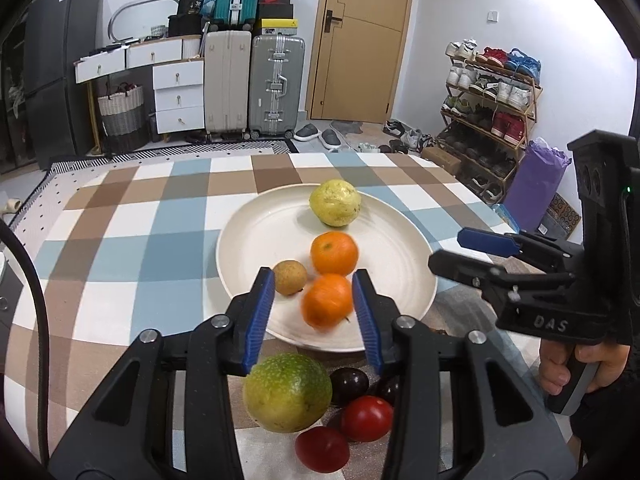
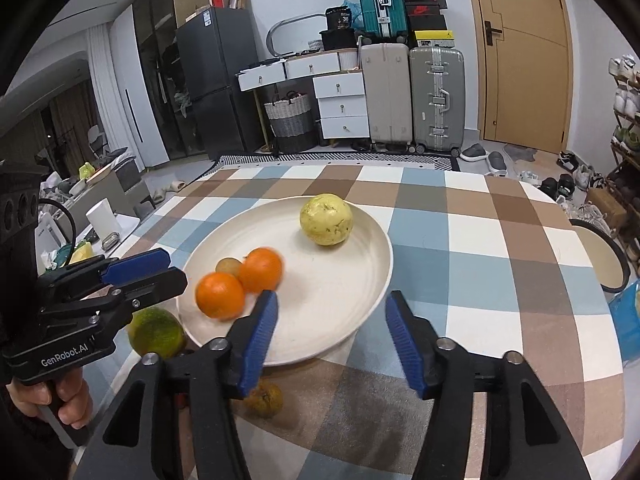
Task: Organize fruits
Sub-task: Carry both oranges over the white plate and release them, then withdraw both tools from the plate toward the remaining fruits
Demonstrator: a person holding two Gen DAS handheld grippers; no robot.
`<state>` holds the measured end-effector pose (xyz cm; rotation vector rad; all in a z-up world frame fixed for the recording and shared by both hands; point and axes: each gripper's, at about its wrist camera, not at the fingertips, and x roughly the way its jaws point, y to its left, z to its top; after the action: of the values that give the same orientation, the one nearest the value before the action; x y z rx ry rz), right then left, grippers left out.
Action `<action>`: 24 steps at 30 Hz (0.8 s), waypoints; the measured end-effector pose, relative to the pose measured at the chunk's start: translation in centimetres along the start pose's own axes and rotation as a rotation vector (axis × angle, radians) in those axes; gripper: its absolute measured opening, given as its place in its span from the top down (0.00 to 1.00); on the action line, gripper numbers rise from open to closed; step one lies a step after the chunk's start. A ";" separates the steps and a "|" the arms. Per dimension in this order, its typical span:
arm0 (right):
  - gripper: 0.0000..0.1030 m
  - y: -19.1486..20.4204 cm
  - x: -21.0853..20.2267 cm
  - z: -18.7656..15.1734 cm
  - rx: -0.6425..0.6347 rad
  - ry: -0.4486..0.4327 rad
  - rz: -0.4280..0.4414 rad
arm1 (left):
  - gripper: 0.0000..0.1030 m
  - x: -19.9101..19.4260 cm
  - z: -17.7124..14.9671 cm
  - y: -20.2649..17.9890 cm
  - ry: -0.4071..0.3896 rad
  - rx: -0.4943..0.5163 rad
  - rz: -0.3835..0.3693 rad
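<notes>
1. On the near rim of the plate (image 1: 248,240), a blurred orange (image 1: 327,305) lies between the parted pads of the left gripper (image 1: 314,312); nothing is gripped.
2. Right of the plate, the right gripper (image 2: 332,336) is held wide open and empty.
3. Withdrawal should be made straight back, so the orange is not nudged.

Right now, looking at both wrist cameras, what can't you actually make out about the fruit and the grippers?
- Near orange: motion-blurred in the left wrist view, so contact with the open left gripper is unclear.
- Dark plums: left view, partly hidden behind the green fruit and a finger.
- Small mottled orange fruit: right view, half covered by the right gripper finger.
- Red tomato: left view, too near the bottom edge to see fully.
</notes>
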<state>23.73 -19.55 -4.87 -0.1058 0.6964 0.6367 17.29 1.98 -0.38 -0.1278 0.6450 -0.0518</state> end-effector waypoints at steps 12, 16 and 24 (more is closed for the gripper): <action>0.03 0.5 -0.3 -0.4 -0.023 0.006 0.002 | 0.06 -3.0 -0.2 1.0 -0.036 -0.020 0.035; 0.00 0.3 -0.6 -0.6 -0.021 0.007 0.010 | 0.00 -3.7 -0.6 1.6 -0.035 -0.028 0.068; 0.00 0.1 -1.5 -2.2 -0.054 0.063 0.034 | 0.00 -3.4 -1.4 2.2 0.042 -0.026 0.049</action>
<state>21.57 -20.87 -5.63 -0.1649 0.7426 0.6879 13.78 4.30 0.23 -0.1367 0.6905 0.0012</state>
